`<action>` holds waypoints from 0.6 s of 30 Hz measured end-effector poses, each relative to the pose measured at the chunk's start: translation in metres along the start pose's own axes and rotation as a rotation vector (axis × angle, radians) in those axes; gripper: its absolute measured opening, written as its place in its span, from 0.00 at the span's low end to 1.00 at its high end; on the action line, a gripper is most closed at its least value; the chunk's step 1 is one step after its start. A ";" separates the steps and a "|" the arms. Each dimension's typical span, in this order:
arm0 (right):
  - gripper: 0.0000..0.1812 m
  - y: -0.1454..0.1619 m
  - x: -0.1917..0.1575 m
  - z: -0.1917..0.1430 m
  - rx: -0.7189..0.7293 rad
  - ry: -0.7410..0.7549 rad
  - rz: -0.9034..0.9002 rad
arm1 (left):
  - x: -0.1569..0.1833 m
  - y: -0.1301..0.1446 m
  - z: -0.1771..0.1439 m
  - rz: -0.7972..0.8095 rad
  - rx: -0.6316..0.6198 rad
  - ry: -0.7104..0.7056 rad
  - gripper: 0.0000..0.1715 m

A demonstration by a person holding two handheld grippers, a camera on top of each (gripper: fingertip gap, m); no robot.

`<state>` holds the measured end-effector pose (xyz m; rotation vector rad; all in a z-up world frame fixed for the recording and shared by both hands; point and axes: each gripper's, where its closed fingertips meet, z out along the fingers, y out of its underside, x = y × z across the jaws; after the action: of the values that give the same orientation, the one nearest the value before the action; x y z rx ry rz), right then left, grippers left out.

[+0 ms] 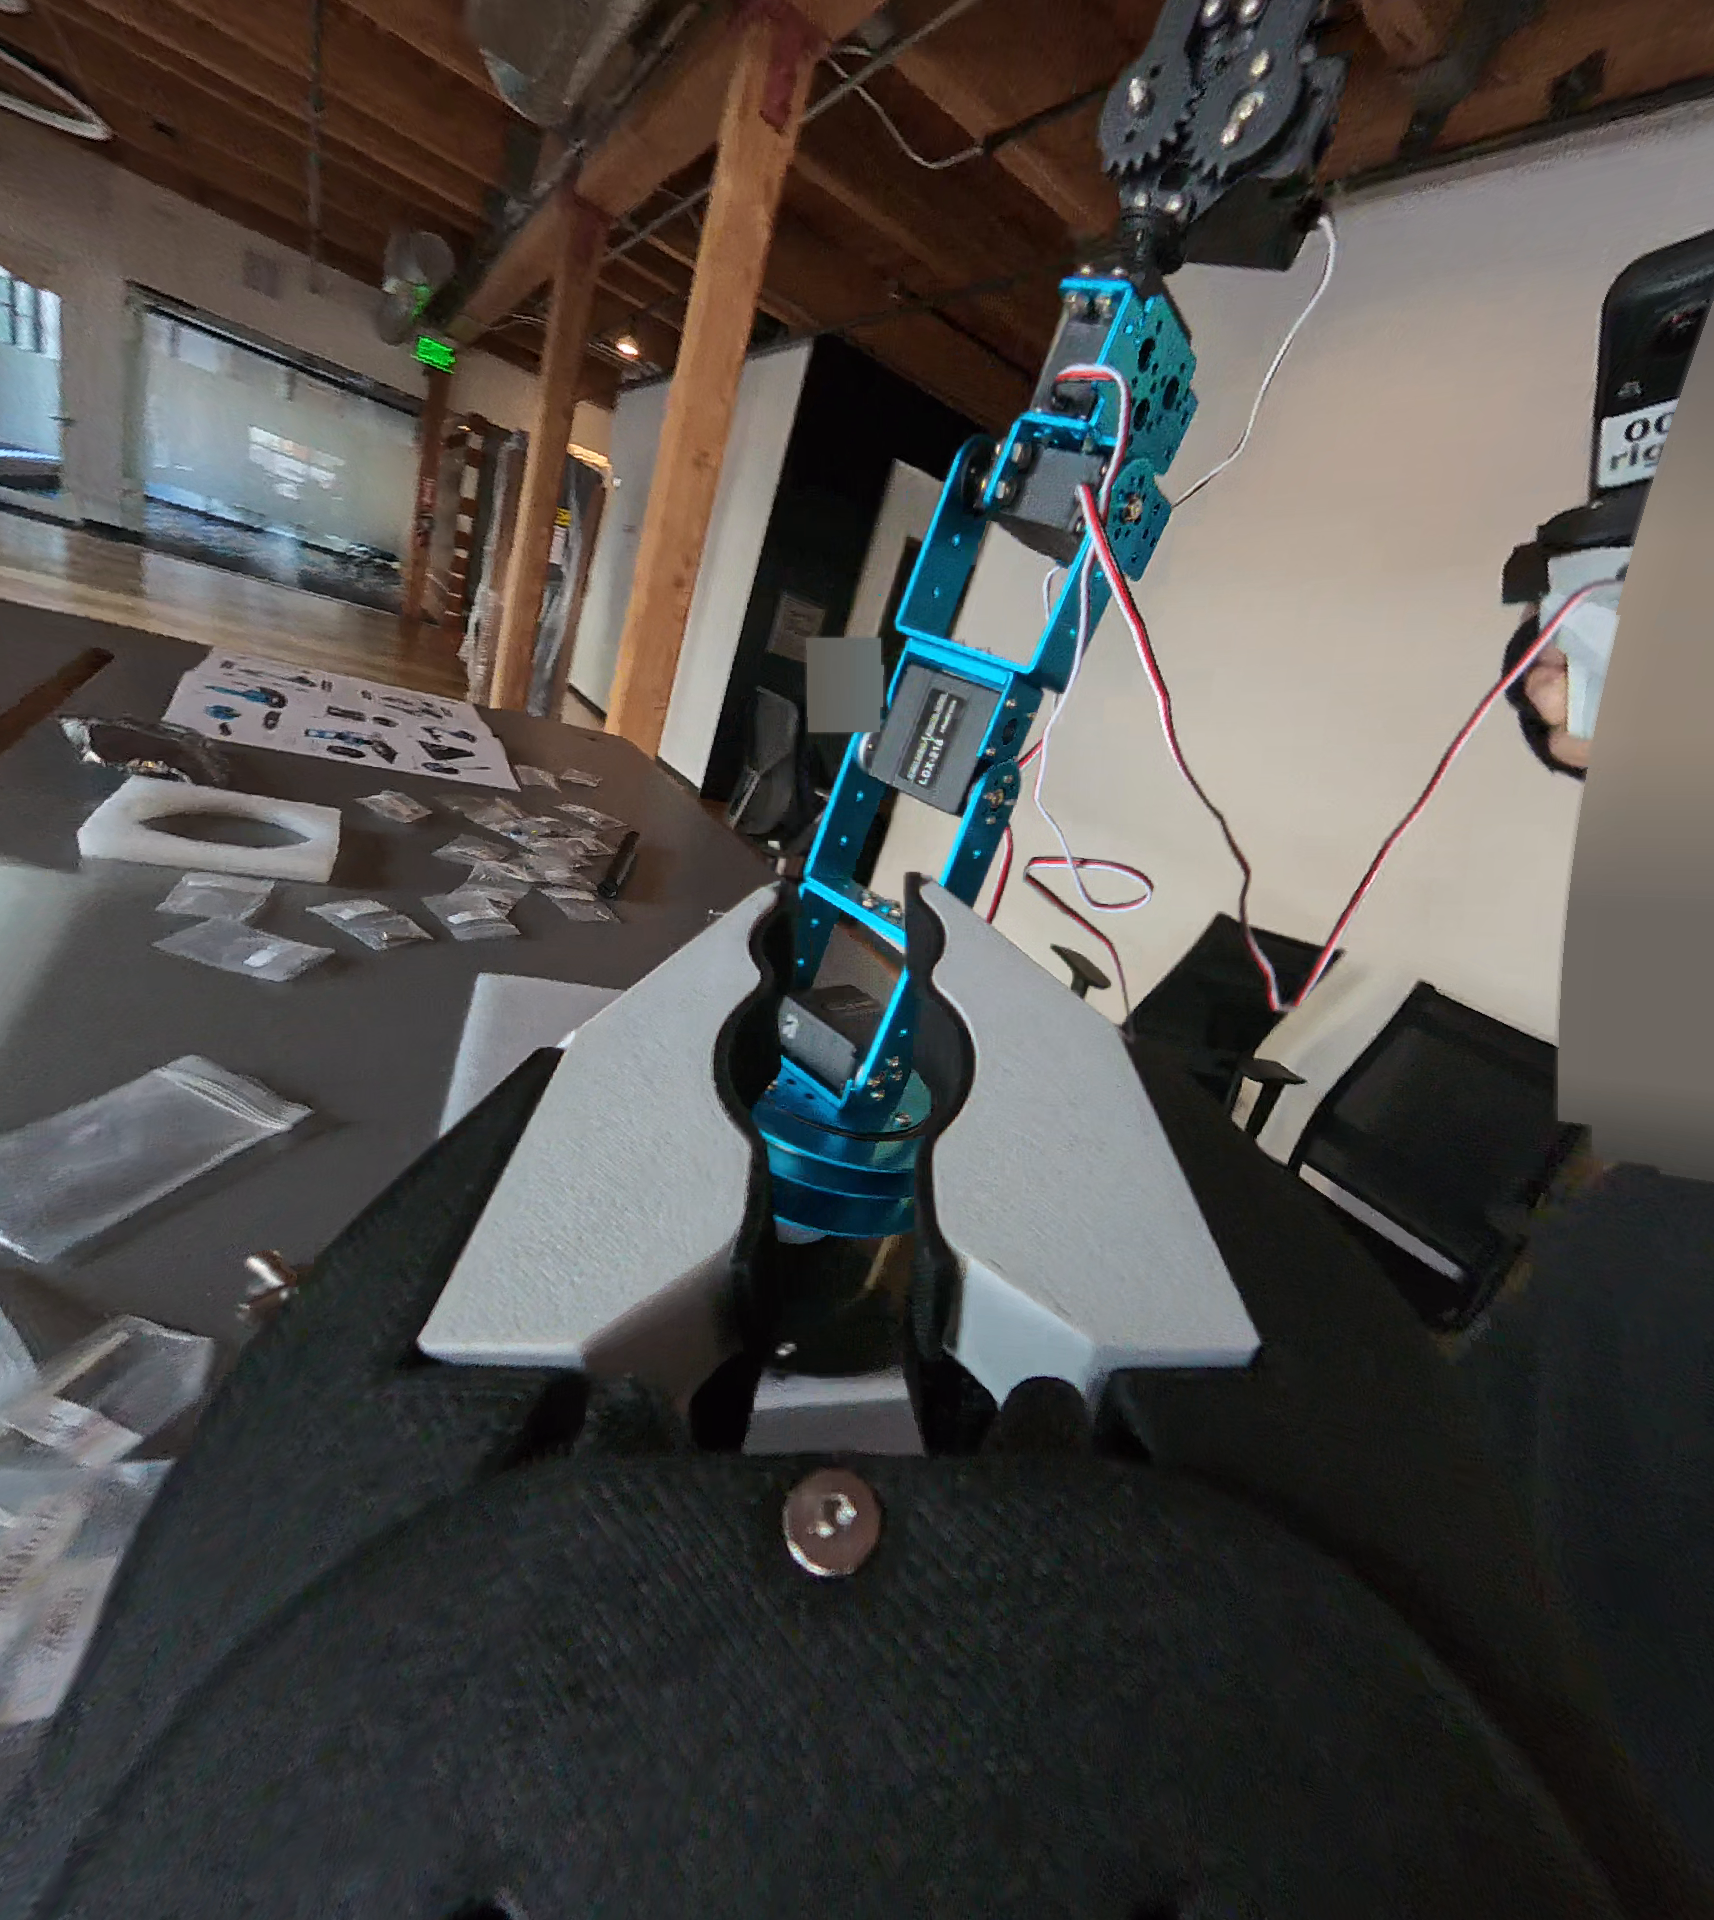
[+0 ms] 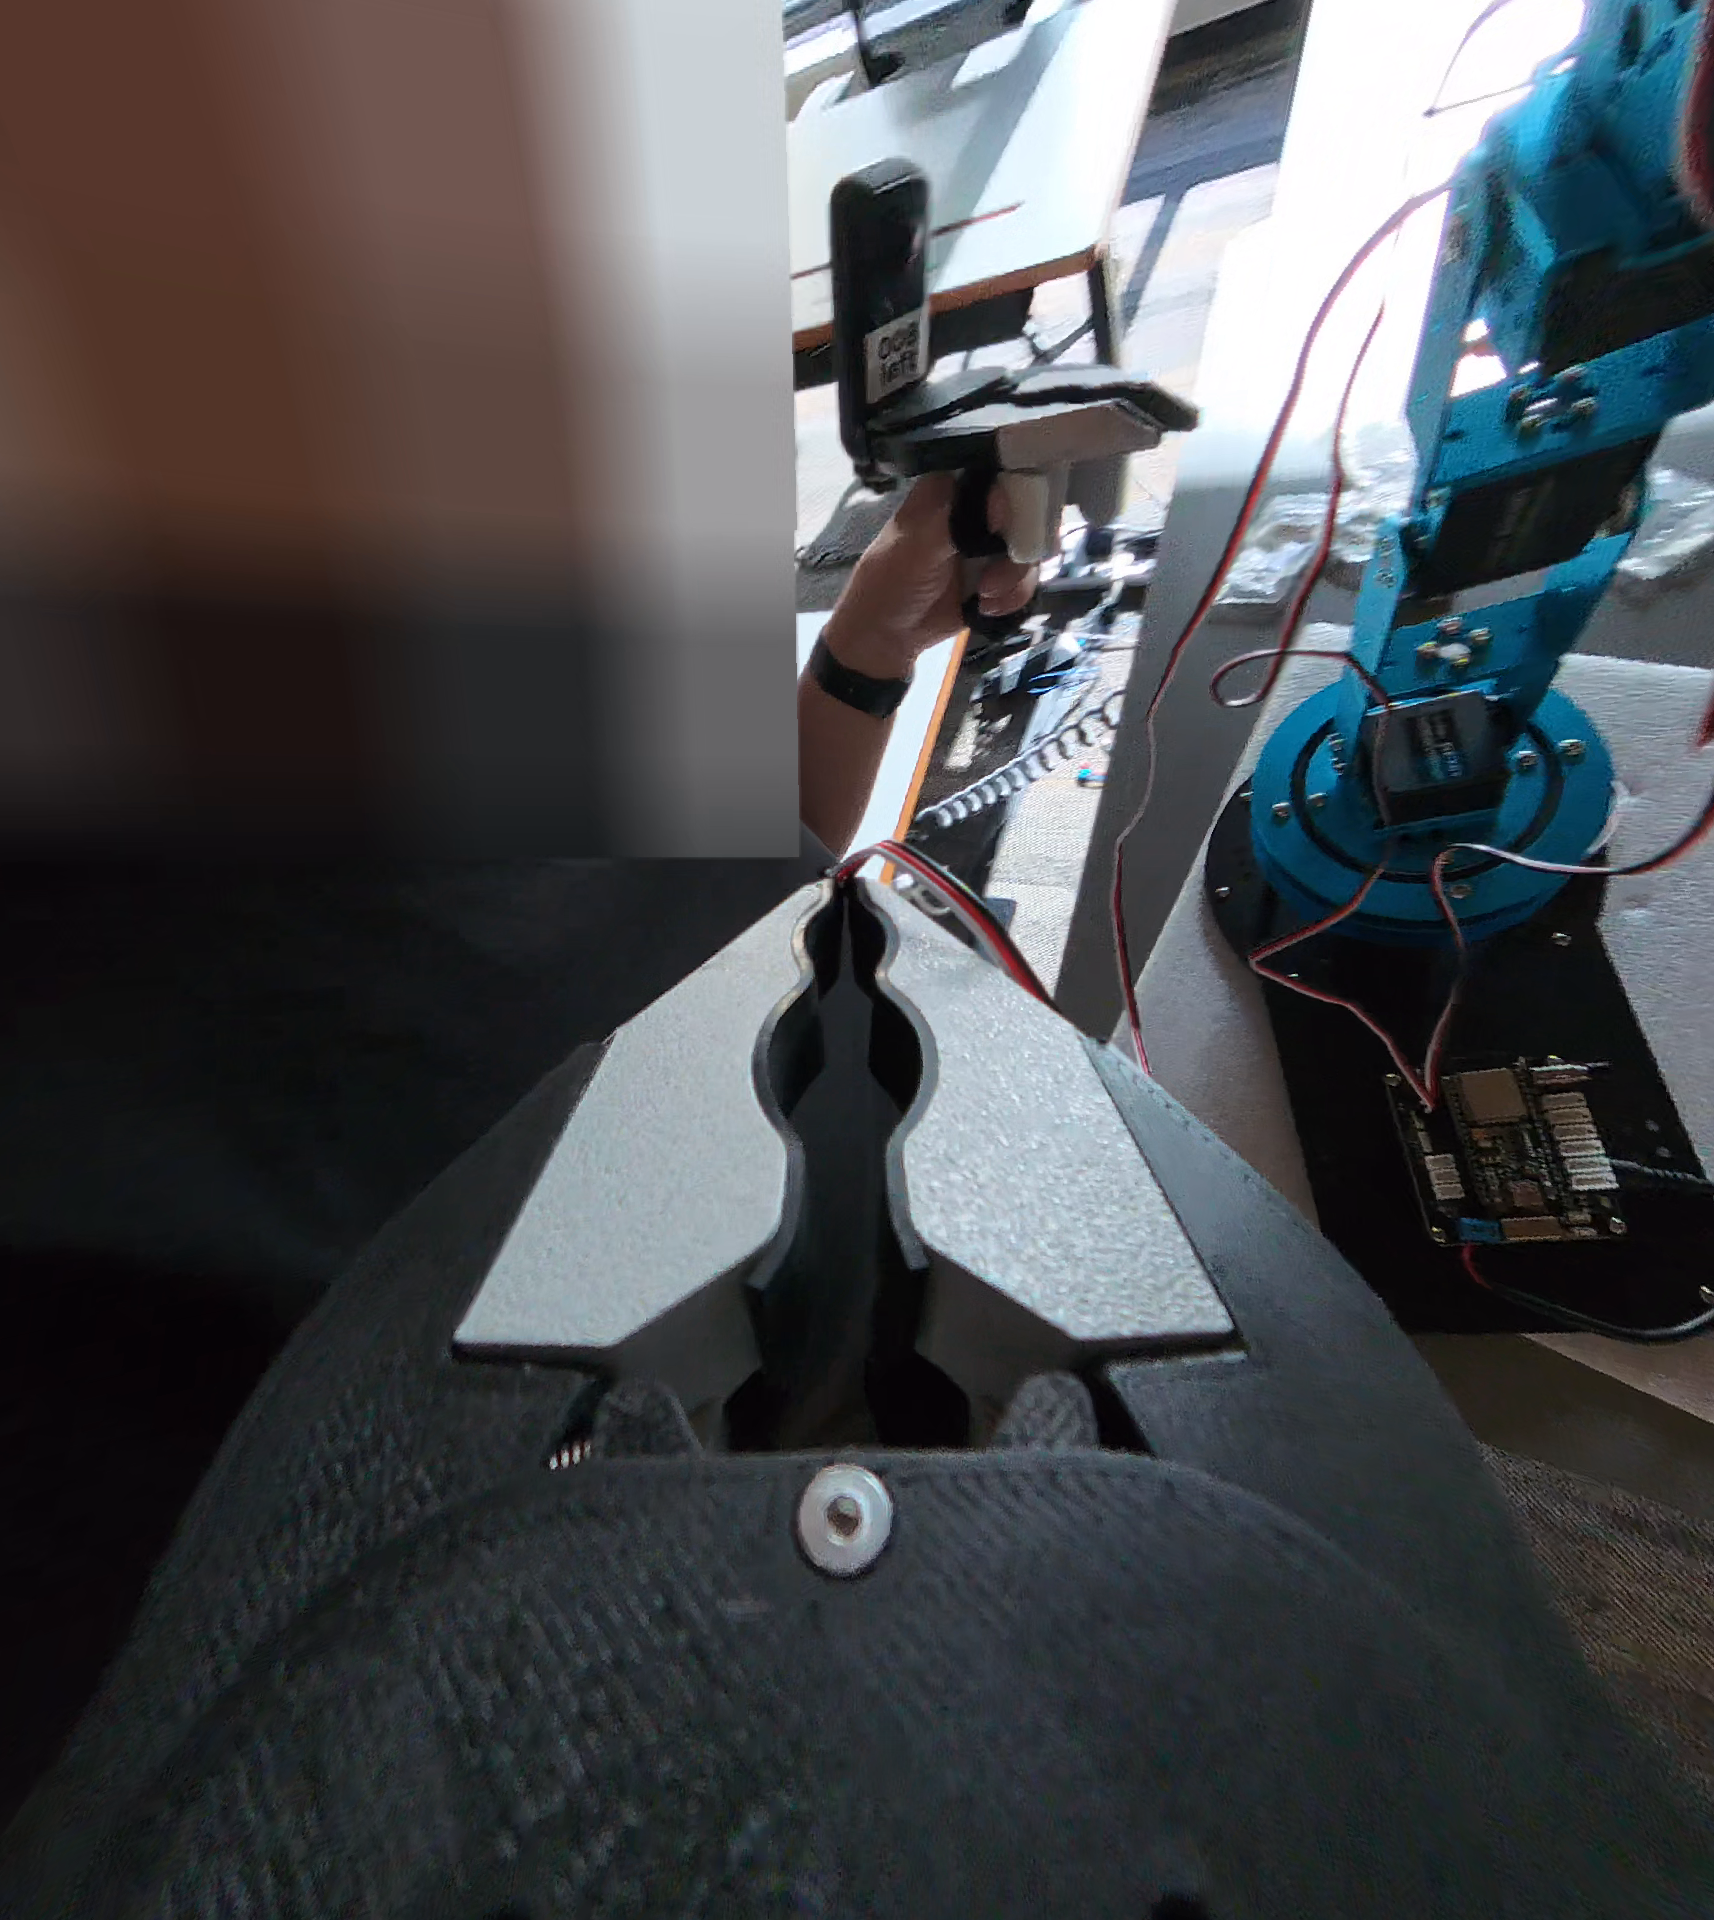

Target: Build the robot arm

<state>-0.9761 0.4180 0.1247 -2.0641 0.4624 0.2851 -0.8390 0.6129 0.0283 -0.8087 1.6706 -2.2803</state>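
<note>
**Two grippers at blue kit arm**

Blue robot arm [image 2: 1518, 582] upright on black baseplate [image 2: 1518, 1195], near table edge. Left gripper [image 1: 842, 894] part-open astride its lower links w/ clearance. Right gripper [image 2: 845, 883] pinched on servo wire [image 2: 946, 899], held level, left of base.

the left gripper [image 1: 848, 904] has pale grey fingers [image 1: 624, 1132] on a black, woven-textured body. between them stands a bright blue metal toy arm [image 1: 946, 748] with black motors and red-white-black wires [image 1: 1123, 665]. left of it lie clear bags [image 1: 240, 951], a white foam block [image 1: 209, 826] on a dark grey table [image 1: 385, 1039]. the right gripper [image 2: 848, 883], also grey and black, pinches a red-white-black wire [image 2: 946, 904]; right of it sits a black circuit board [image 2: 1518, 1164].
</note>
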 end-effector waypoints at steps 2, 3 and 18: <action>0.01 -0.012 0.000 -0.002 0.071 0.117 0.033 | -0.017 -0.008 -0.009 0.038 -0.008 0.039 0.11; 0.01 -0.021 0.001 -0.005 0.129 0.176 0.067 | -0.028 -0.011 -0.012 0.051 -0.017 0.049 0.11; 0.01 -0.066 -0.012 0.014 0.294 0.470 0.270 | -0.080 -0.037 -0.053 -0.039 -0.062 0.248 0.16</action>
<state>-0.9585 0.4631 0.1733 -1.7697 1.0098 -0.1149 -0.7947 0.7060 0.0270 -0.5950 1.8517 -2.4516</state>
